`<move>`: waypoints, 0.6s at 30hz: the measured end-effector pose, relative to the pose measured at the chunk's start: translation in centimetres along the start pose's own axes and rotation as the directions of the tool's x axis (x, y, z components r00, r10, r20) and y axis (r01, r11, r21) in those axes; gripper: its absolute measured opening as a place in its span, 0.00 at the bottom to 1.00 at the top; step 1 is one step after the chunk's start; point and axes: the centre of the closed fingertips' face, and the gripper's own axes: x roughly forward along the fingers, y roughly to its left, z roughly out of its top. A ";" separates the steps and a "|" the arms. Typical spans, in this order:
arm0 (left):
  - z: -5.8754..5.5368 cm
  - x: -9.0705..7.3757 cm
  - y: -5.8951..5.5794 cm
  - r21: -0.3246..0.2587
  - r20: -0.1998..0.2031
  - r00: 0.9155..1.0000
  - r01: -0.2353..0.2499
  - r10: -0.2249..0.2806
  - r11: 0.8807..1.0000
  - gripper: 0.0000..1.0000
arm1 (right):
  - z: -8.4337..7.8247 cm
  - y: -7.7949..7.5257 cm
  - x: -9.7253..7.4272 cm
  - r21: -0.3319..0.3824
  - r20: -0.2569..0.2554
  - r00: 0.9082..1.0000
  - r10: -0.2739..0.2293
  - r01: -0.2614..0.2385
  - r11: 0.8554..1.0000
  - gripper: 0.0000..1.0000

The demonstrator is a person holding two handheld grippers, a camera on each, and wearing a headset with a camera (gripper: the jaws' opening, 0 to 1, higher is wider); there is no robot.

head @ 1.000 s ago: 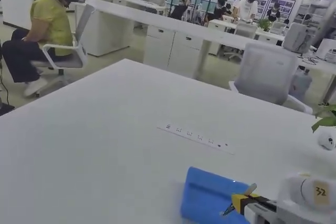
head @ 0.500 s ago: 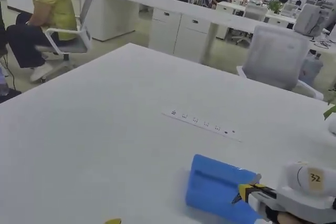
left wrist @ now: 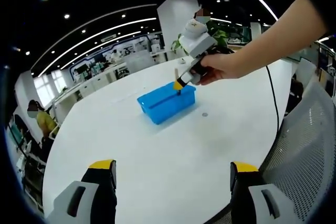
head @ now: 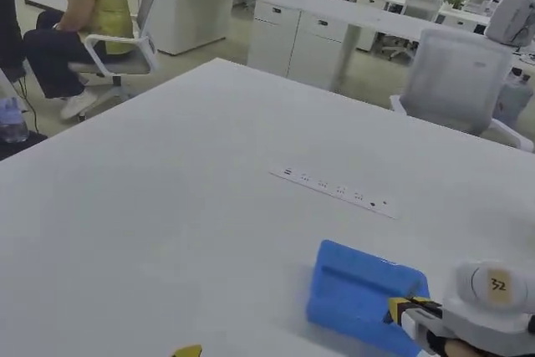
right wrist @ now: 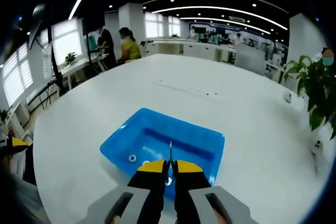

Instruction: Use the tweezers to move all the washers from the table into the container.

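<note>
Jaws of the right hand-held gripper [right wrist: 169, 167] are clenched on the tweezers [right wrist: 170, 153], whose thin tips jut toward twelve o'clock over the blue container [right wrist: 118, 148]. Inside it, at nine o'clock of the tips, lies a washer [right wrist: 132, 158]. The left hand-held gripper [left wrist: 173, 167] is released, its jaws wide apart over the white counter [left wrist: 131, 150] with nothing between them. In its view, a loose washer [left wrist: 205, 114] rests on the counter at four o'clock of the container, near it.
</note>
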 end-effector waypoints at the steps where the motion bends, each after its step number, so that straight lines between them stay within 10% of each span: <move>1: 0.0 0.0 0.0 0.001 0.000 1.000 -0.002 0.002 1.000 0.92 | -0.1 0.0 -0.1 0.002 -0.006 1.000 -0.001 0.001 1.000 0.02; 18: 0.0 0.0 0.2 0.002 0.000 1.000 -0.012 0.012 1.000 0.92 | 0.7 -0.8 -1.1 0.045 0.000 1.000 -0.023 0.023 0.999 0.03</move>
